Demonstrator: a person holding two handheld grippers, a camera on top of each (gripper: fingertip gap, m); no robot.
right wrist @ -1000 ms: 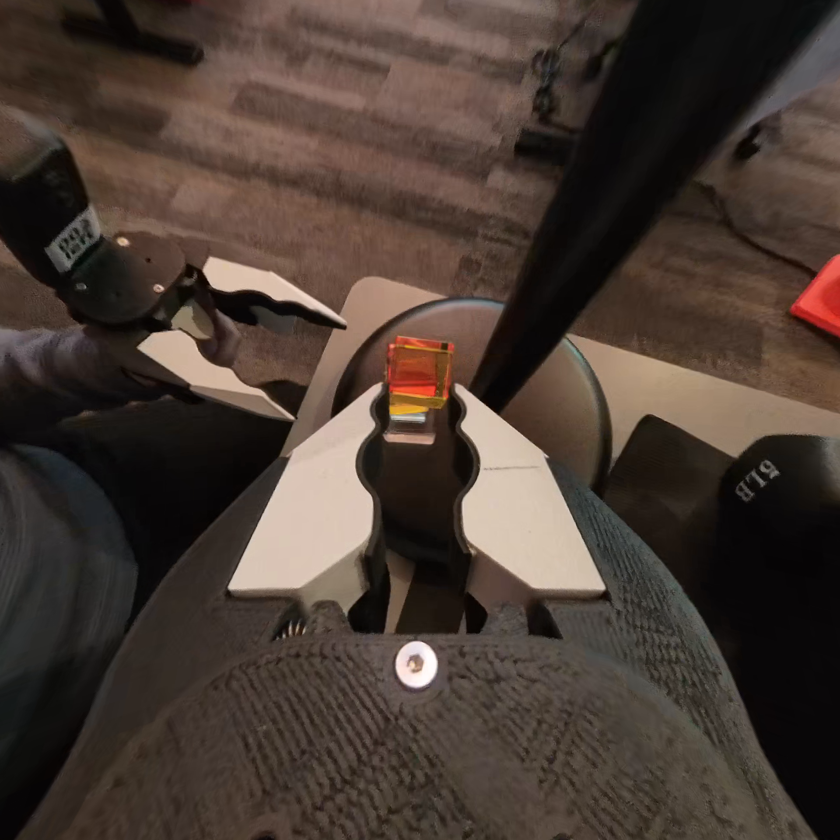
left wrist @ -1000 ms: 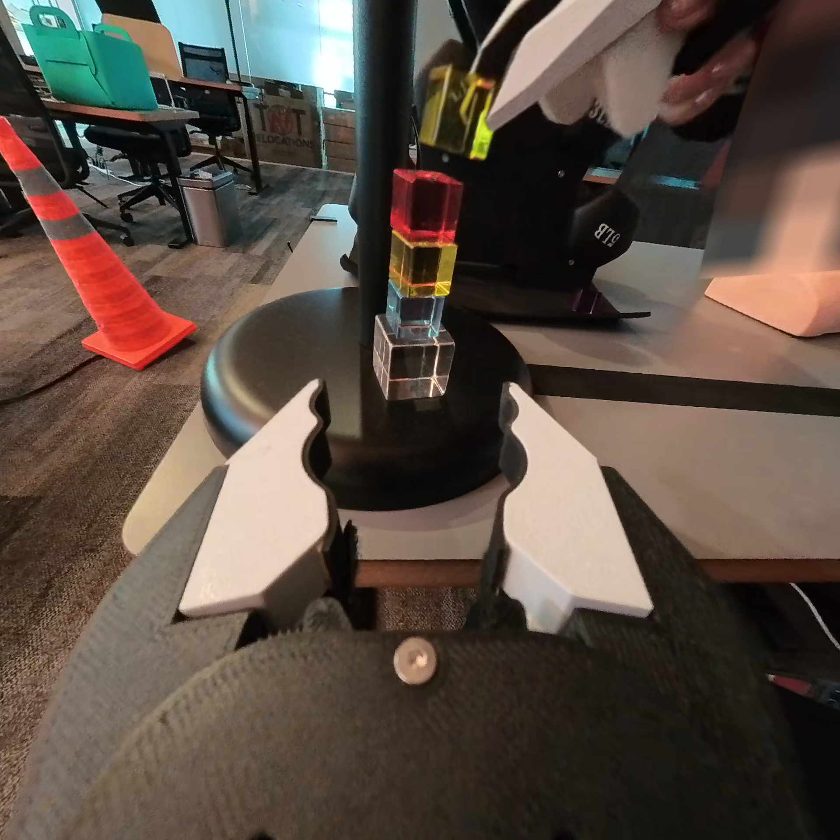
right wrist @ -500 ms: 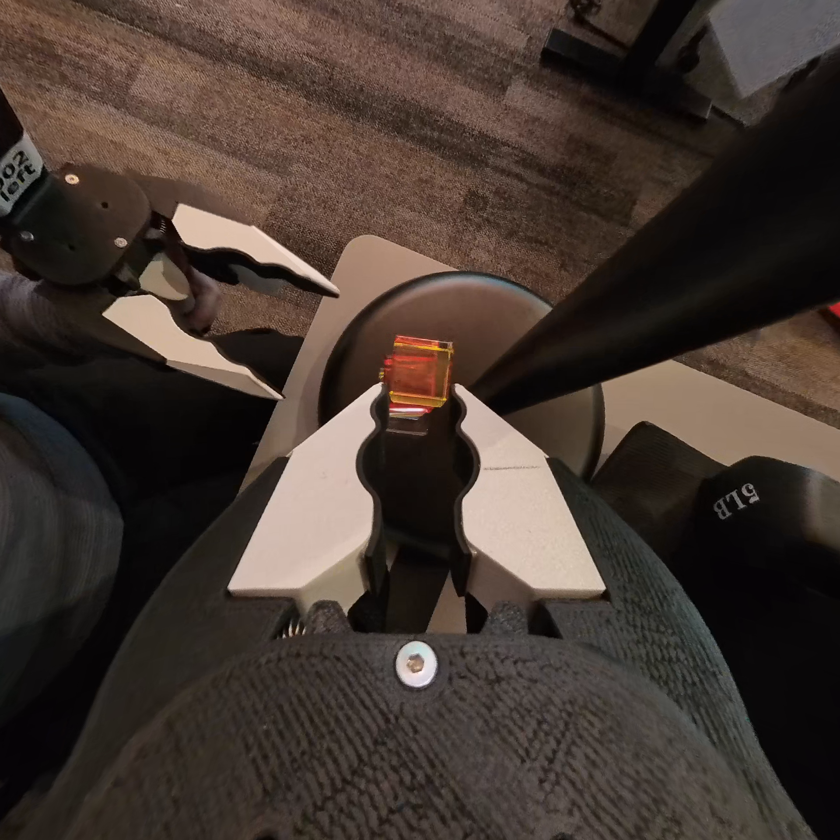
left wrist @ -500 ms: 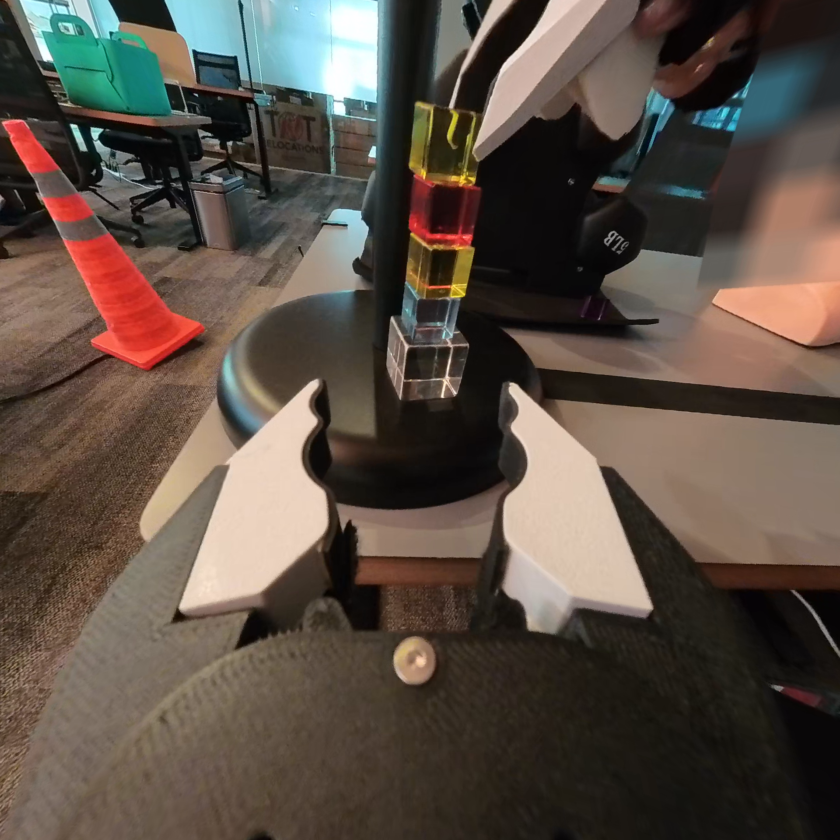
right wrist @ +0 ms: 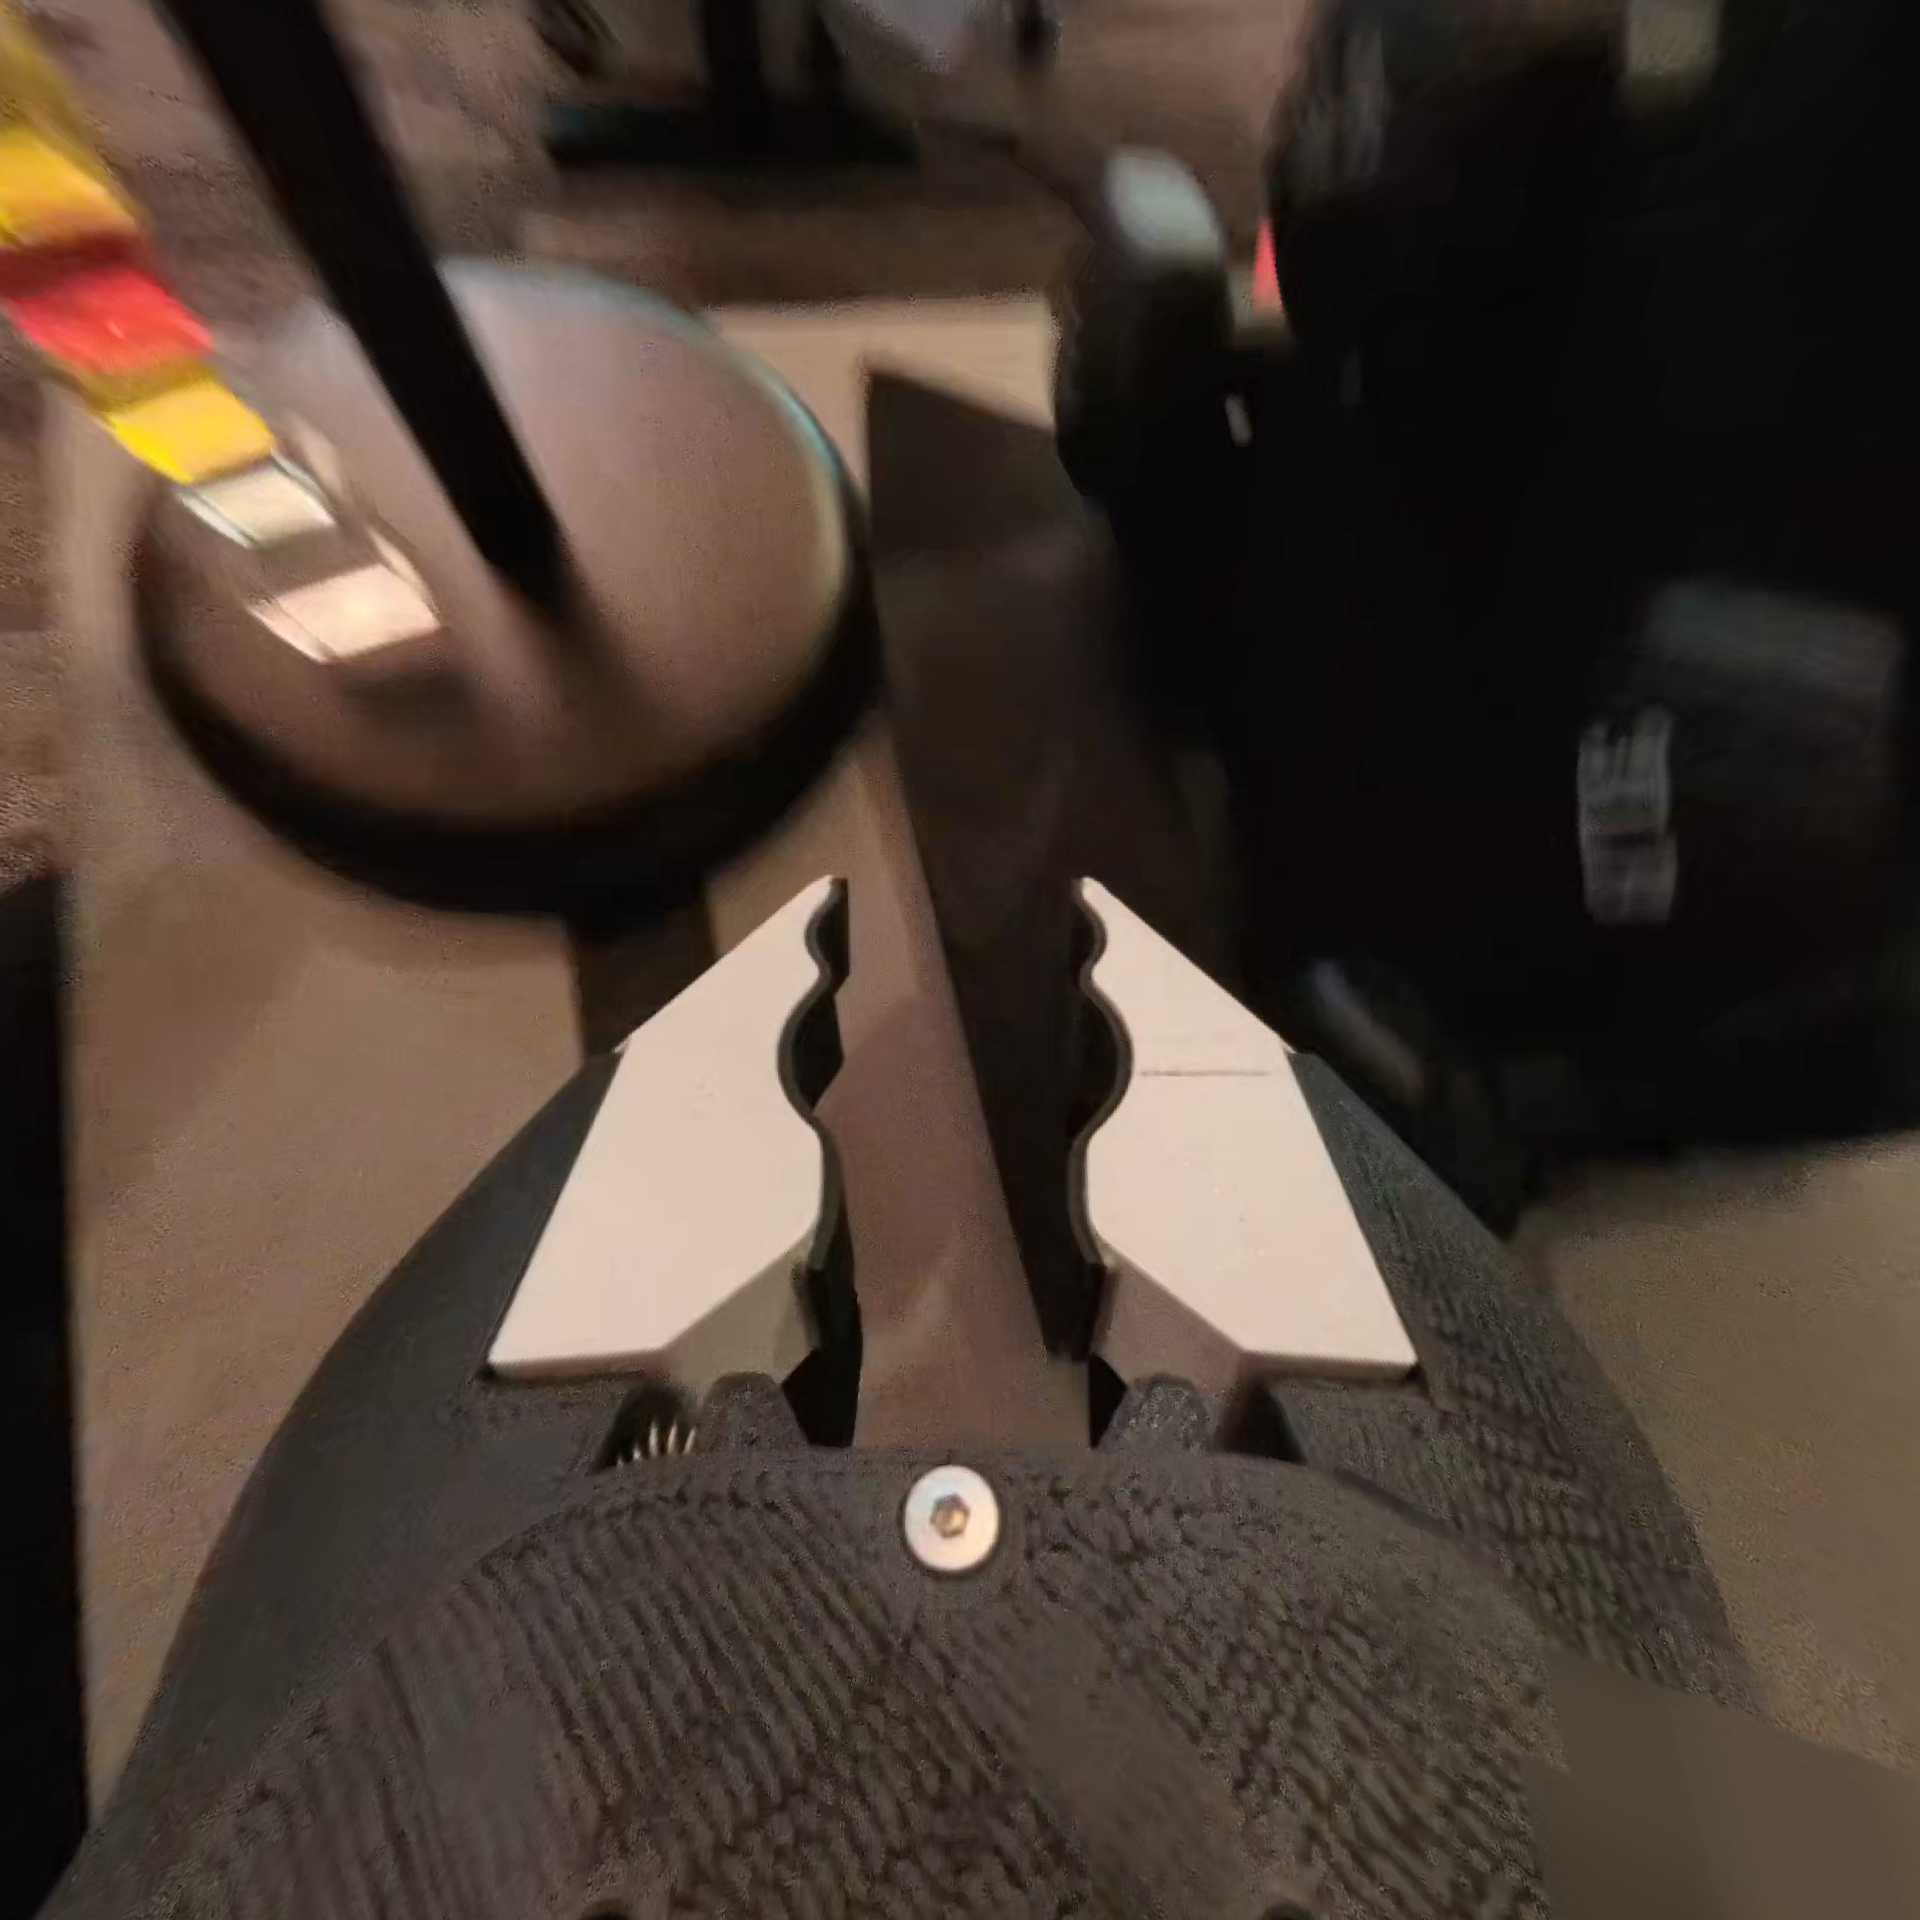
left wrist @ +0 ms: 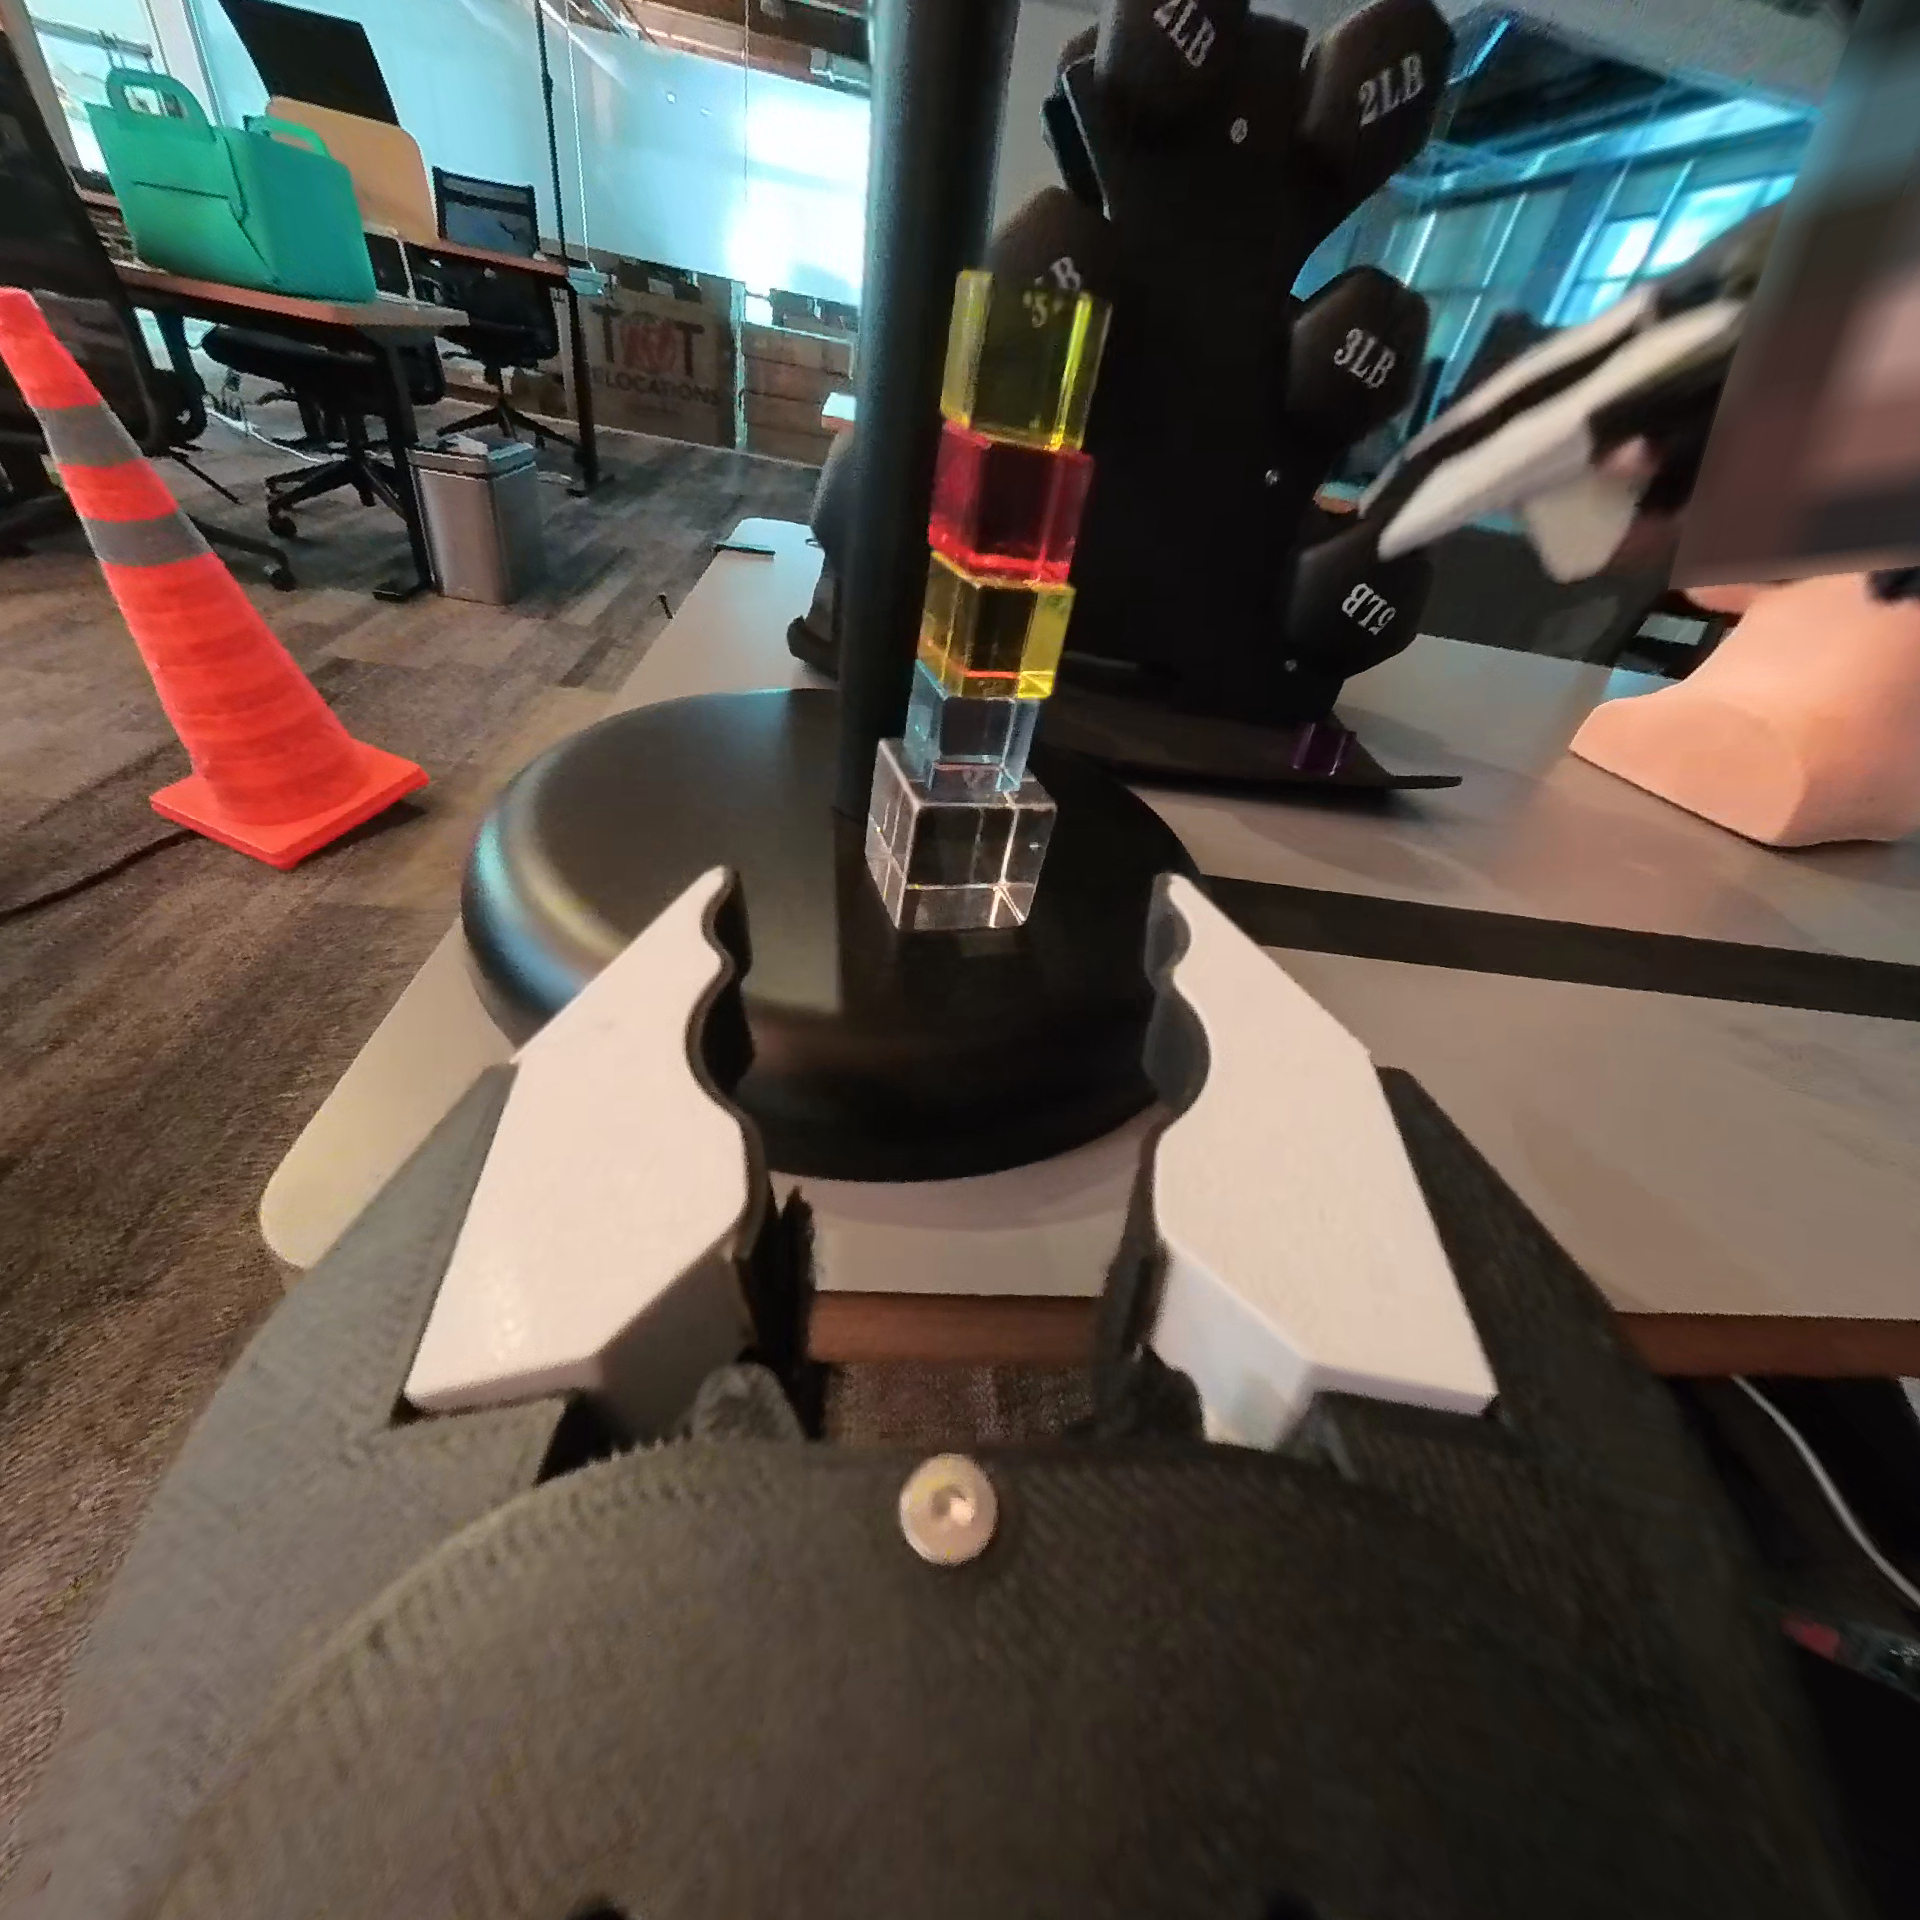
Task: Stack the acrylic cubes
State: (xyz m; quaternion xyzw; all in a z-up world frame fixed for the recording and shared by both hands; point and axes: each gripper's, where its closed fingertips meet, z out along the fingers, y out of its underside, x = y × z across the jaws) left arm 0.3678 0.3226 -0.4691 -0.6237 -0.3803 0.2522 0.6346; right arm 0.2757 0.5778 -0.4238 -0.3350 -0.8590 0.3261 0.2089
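Both tools are spread apart with nothing in them, the left tool [left wrist: 940, 914] just in front of the tall stack of see-through plastic cubes [left wrist: 992, 623] on the round black base [left wrist: 623, 831], the right tool [right wrist: 961, 899] off beside it.

- Top cube [left wrist: 1023, 358] is showing yellow, the next cube [left wrist: 1008, 506] red.
- Bottom cube [left wrist: 961, 857] is looking clear.
- Traffic cone [left wrist: 203, 634] is glowing orange, grey-banded.
- Bag [left wrist: 234, 197] is showing green.

right wrist view smeared, cube stack [right wrist: 156, 416] cut by left edge, dark rack [right wrist: 1558, 623] perhaps holding weights
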